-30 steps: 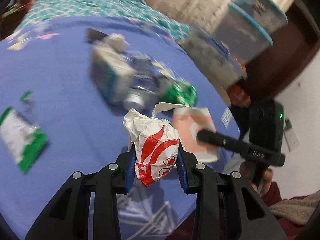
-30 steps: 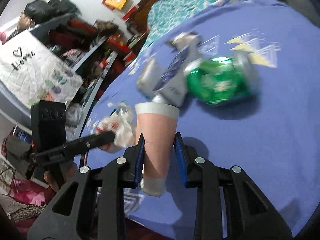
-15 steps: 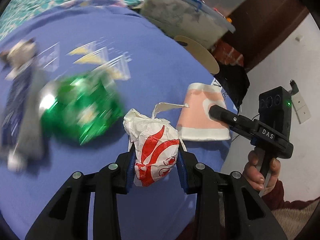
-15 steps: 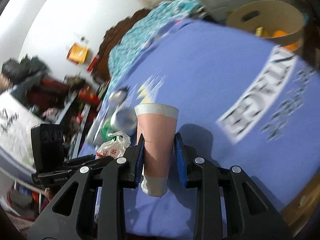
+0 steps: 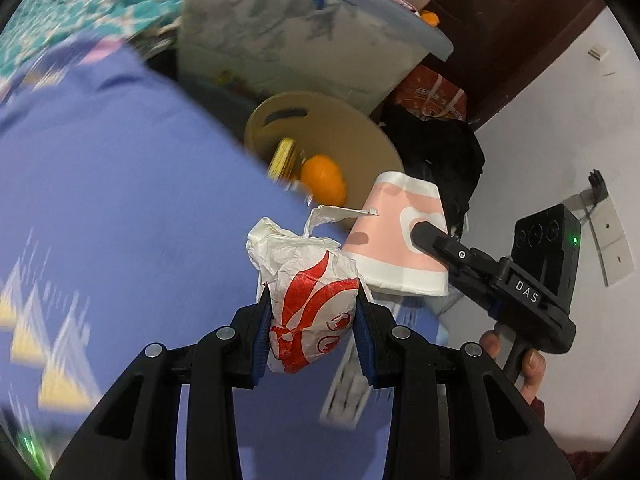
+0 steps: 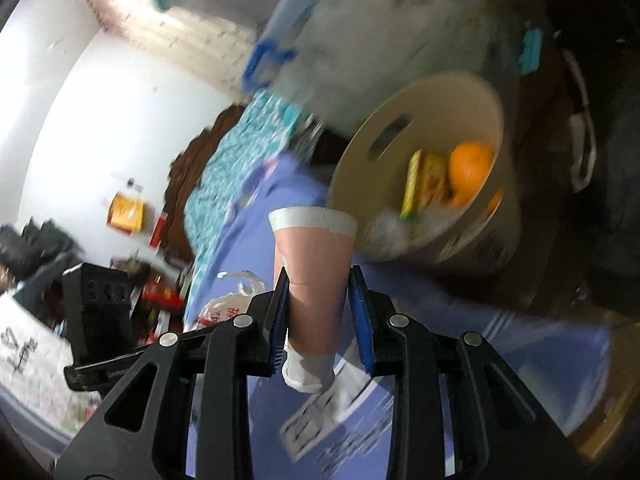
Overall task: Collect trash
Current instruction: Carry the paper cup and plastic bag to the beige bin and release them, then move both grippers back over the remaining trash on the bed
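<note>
The tan bin [image 6: 476,240] lies just beyond the bed's [image 5: 120,208] edge, ahead of both tools. The right tool [image 6: 318,320], clamped on a pink paper cup [image 6: 314,276], looks nearer its mouth; the left tool [image 5: 312,332] pinches a crumpled red-and-white wrapper [image 5: 308,296] beside it.

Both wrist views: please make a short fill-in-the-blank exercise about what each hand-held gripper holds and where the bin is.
1. The left hand-held gripper is shut on a crumpled white and ____ wrapper.
2. The right hand-held gripper is shut on a ____ paper cup.
3. Inside the beige bin lies an ____ fruit.

Missing words: red; pink; orange
</note>
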`<state>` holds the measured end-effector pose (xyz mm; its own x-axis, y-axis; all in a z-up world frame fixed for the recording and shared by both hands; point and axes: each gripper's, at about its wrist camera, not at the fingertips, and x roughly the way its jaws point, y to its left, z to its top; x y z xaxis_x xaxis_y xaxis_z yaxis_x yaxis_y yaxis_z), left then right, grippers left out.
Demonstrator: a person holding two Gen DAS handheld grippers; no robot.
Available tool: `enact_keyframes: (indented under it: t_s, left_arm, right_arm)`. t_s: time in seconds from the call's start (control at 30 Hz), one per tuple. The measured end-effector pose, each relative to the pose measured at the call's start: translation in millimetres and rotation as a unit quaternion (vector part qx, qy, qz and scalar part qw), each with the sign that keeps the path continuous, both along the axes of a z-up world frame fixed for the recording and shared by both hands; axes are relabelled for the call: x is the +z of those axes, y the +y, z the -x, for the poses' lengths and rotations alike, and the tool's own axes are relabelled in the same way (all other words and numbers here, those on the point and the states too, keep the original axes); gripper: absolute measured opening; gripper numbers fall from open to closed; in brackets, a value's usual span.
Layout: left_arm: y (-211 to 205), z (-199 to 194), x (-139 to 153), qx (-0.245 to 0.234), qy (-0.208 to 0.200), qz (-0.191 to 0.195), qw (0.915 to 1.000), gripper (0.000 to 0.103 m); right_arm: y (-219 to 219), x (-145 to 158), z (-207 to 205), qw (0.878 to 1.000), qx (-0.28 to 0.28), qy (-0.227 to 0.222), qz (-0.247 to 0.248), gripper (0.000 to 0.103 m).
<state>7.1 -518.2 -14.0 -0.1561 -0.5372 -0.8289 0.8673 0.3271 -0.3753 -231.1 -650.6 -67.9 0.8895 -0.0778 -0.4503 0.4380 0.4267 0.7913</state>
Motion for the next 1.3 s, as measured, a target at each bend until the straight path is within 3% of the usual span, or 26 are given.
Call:
enact_keyframes:
  t_s: [0.2, 0.23, 0.27, 0.33, 0.47, 0.6, 0.73, 0.93, 1.07, 1.17, 1.23, 1.3]
  left_arm:
    - [-79, -7, -8, -0.005, -0.023, 0.000, 0.9997, 0.037]
    - [-90, -9, -9, 0.001, -0.027, 0.002, 0.9996, 0.041]
    - [-98, -10, -11, 0.007, -0.031, 0.003, 0.9995, 0.046]
    - [-108, -15, -12, 0.025, -0.042, 0.000, 0.9988, 0.081]
    - [-102, -20, -1, 0.046, -0.038, 0.015, 0.9981, 0.081]
    - [-54, -12, 21, 0.064, -0.044, 0.052, 0.9956, 0.080]
    - [26, 12, 36, 0.060, -0.082, 0.076, 0.9919, 0.080]
    - [167, 26, 20, 0.078, -0.110, 0.050, 0.9896, 0.080]
    - [265, 15, 9, 0.147, -0.105, 0.019, 0.9833, 0.079]
    - [343, 2, 13, 0.227, -0.109, 0.010, 0.9678, 0.079]
    - [395, -11, 16, 0.296, -0.111, 0.006, 0.9489, 0.079]
    - [447, -30, 13, 0.382, -0.104, -0.004, 0.9181, 0.079]
  right_arm:
    - [-58, -3, -13, 0.998, -0.043, 0.041, 0.006, 0.035]
    - [-67, -4, -17, 0.997, -0.047, 0.054, 0.013, 0.038]
    - [-72, -4, -21, 0.996, -0.050, 0.065, 0.020, 0.048]
    - [-80, -6, -27, 0.995, -0.059, 0.076, 0.026, 0.074]
    - [-82, 3, -22, 0.992, -0.091, 0.071, 0.052, 0.075]
    - [-62, 15, -4, 0.989, -0.124, 0.048, 0.065, 0.075]
    - [-28, 19, -5, 0.994, -0.094, 0.028, 0.057, 0.075]
    - [44, 18, -49, 0.998, 0.015, 0.020, 0.053, 0.073]
    - [102, 23, -93, 0.993, 0.102, 0.008, 0.054, 0.072]
    - [154, 36, -120, 0.985, 0.153, 0.003, 0.078, 0.072]
    - [189, 48, -137, 0.976, 0.192, 0.001, 0.107, 0.072]
    - [222, 58, -153, 0.965, 0.227, 0.002, 0.135, 0.072]
